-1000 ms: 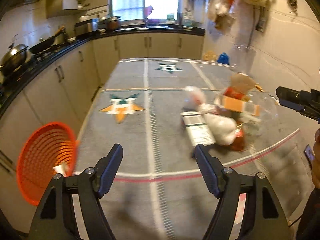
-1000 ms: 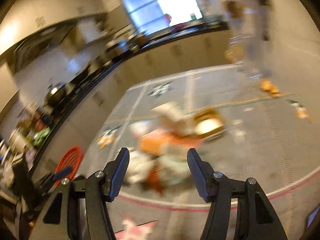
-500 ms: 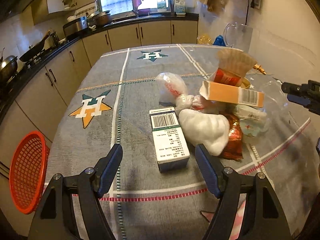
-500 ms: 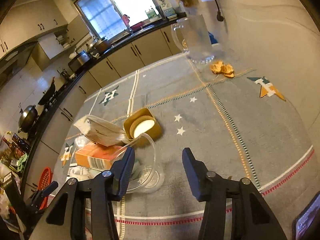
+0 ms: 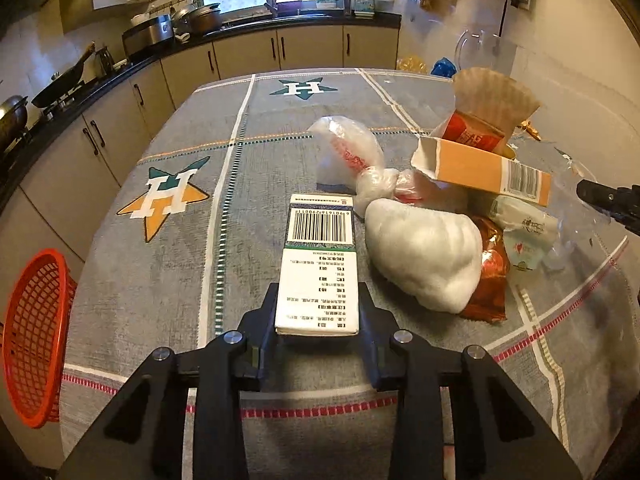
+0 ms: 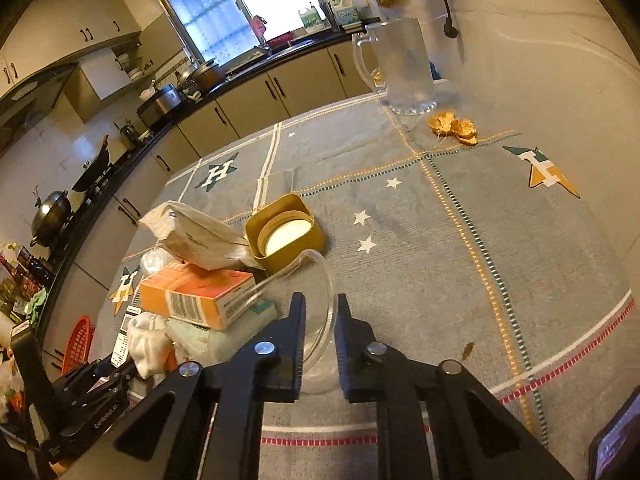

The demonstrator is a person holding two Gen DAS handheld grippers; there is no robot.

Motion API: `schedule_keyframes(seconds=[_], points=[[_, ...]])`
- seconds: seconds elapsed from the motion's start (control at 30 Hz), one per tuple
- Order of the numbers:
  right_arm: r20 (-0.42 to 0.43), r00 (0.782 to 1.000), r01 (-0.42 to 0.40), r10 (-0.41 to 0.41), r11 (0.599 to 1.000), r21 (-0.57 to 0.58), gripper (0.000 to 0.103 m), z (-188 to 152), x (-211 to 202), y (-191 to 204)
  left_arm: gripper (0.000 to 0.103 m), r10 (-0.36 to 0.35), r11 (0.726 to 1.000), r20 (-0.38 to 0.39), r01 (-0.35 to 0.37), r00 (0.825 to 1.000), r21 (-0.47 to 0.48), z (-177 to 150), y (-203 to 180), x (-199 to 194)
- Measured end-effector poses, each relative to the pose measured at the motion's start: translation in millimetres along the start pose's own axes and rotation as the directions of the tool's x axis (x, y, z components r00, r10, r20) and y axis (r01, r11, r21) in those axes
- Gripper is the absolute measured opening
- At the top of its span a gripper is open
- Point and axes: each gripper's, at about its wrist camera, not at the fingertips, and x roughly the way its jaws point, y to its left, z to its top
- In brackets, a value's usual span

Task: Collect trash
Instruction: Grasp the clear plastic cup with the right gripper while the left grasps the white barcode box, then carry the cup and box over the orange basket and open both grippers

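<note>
Left wrist: left claw [image 5: 318, 314] grips white carton [image 5: 320, 264]; right claw [image 6: 320, 330] pinches clear cup [image 6: 318, 320].

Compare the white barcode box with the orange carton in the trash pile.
The white barcode box lies flat on the tablecloth, while the orange carton rests on top of the other trash. The white box looks closed and sits between the fingers of the left gripper; the orange carton has an open, torn end and no gripper on it. The white box is white with a green band, the carton orange. Both are rectangular cartons with barcodes.
</note>
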Motion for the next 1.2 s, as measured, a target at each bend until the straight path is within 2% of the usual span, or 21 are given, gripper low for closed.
schedule_keyframes(seconds=[0.27, 0.67, 0.93, 1.2], points=[[0.030, 0.999, -0.017, 0.017, 1.000, -0.013, 0.006, -4, -20, 5, 0.034, -0.012, 1.000, 0.048, 0.013, 0.999, -0.022, -6, 8, -27], [0.058, 0.995, -0.077, 0.079, 0.996, -0.044, 0.006, -12, -43, 25, 0.034, -0.016, 0.999, 0.100, 0.021, 0.995, -0.048, -18, 23, -60], [0.061, 0.983, -0.163, 0.171, 0.979, -0.119, 0.006, -19, -53, 62, 0.034, -0.005, 0.997, 0.119, 0.015, 0.993, -0.078, -27, 40, -77], [0.011, 0.972, -0.230, 0.236, 0.954, -0.190, 0.006, -26, -44, 107, 0.034, 0.019, 0.992, 0.132, -0.002, 0.991, -0.126, -37, 67, -90]])
